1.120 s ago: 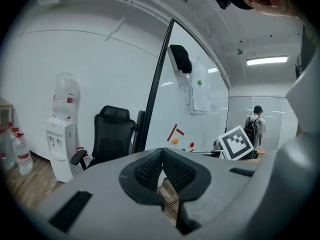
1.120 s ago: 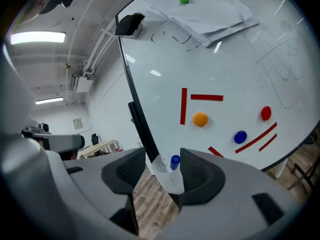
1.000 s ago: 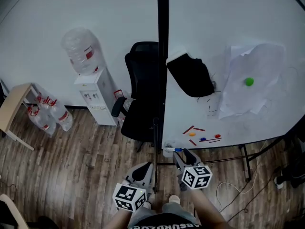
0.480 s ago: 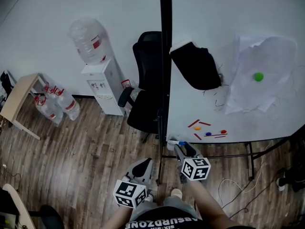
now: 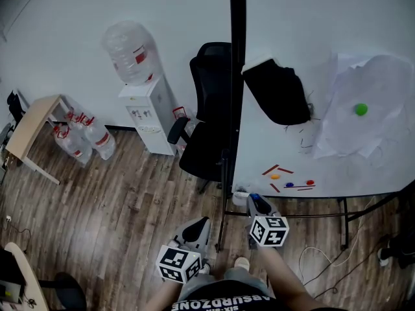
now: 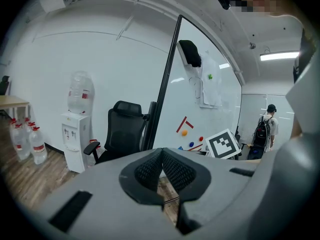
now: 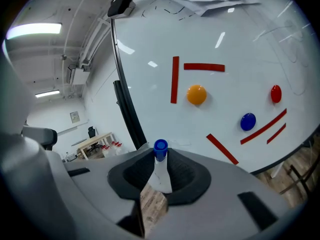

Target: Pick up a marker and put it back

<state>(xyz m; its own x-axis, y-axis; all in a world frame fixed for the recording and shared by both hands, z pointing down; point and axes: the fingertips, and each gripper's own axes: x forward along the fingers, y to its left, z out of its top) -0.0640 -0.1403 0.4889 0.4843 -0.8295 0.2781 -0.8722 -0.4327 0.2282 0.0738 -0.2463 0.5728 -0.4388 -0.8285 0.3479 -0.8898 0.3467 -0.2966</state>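
A white marker with a blue cap [image 7: 160, 159] stands upright between the pads of my right gripper [image 7: 161, 176]. The jaws have just been closing and now press on its body. In the head view the right gripper [image 5: 255, 201] is at the lower left corner of the whiteboard [image 5: 292, 37], with the blue cap [image 5: 254, 197] showing at its tip. My left gripper [image 5: 200, 225] hangs lower and to the left, away from the board. In the left gripper view its pads [image 6: 150, 169] meet with nothing between them.
Red strips and round magnets [image 7: 196, 94] are stuck on the whiteboard, plus a black cloth [image 5: 279, 92] and paper with a green magnet [image 5: 360, 109]. A black office chair [image 5: 211, 122], a water dispenser [image 5: 146, 112] and spare bottles [image 5: 84, 141] stand to the left. A person with a backpack [image 6: 264, 131] stands far off.
The right gripper's jaws, wide open a second ago, have closed on the blue-capped marker at the board's lower corner, and the gripper sank slightly. The left gripper stayed put.
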